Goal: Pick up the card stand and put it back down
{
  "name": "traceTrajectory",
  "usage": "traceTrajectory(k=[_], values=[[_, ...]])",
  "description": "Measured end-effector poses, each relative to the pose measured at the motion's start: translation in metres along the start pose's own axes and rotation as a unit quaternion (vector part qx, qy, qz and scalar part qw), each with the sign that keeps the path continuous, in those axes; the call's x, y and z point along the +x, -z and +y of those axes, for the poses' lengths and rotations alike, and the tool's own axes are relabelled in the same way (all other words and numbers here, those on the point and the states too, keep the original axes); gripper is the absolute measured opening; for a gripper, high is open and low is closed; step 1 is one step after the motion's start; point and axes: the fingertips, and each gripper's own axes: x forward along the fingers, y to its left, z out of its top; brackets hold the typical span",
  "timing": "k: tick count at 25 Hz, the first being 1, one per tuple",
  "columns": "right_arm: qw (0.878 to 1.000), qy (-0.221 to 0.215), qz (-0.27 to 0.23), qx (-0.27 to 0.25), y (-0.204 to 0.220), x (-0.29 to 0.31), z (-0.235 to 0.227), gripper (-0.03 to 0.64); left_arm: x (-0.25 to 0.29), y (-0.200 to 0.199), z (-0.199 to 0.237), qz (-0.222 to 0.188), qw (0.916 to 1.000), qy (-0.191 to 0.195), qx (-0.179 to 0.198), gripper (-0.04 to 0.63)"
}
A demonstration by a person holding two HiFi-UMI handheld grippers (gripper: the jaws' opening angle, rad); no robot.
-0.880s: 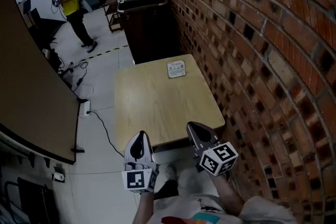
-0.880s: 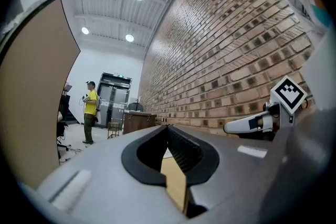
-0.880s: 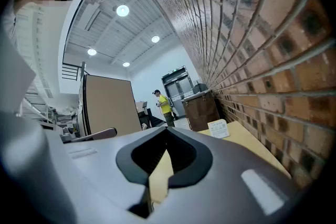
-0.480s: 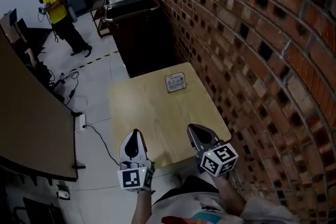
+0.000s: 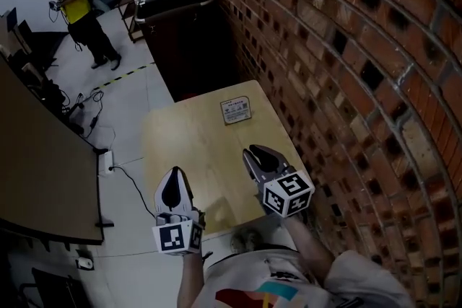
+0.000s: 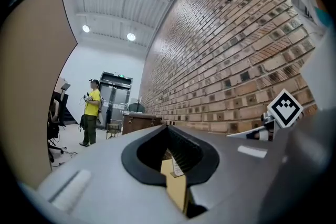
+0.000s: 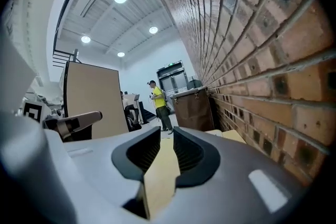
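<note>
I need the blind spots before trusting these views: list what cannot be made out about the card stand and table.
- Print on the card stand: too small to read in the head view. The left gripper view shows only a sliver of it between the jaws.
- Right gripper view: the card stand does not show, apparently blocked by the jaws.
- Legs of the table: hidden under its top in every view.

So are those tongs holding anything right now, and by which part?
Nothing is held. The left tongs and right tongs are both empty. The card stand sits apart from them at the far side of the table.
</note>
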Motion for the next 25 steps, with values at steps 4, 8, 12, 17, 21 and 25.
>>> traceTrajectory(k=[4,8,12,17,21,25], values=[[0.999,0.024,0.014,-0.024,0.001,0.053,-0.031,0.082,-0.002,0.012,0.010,0.016,0.9998,-0.014,-0.004,-0.032],[0.988,0.128,0.068,-0.048,0.024,0.136,-0.104,0.575,-0.011,0.029,0.028,0.041,0.9984,-0.038,-0.010,-0.032],[0.970,0.187,0.153,-0.038,0.071,0.193,-0.162,0.577,-0.017,0.050,0.049,0.075,0.9947,-0.070,-0.014,-0.032],[0.957,0.204,0.206,-0.001,0.111,0.233,-0.192,0.577,-0.018,0.071,0.072,0.099,0.9903,-0.096,-0.015,-0.031],[0.953,0.215,0.212,0.017,0.121,0.245,-0.206,0.577,-0.009,0.075,0.074,0.112,0.9893,-0.094,-0.013,-0.031],[0.953,0.208,0.217,0.020,0.127,0.253,-0.207,0.577,-0.004,0.082,0.071,0.118,0.9890,-0.088,-0.019,-0.031]])
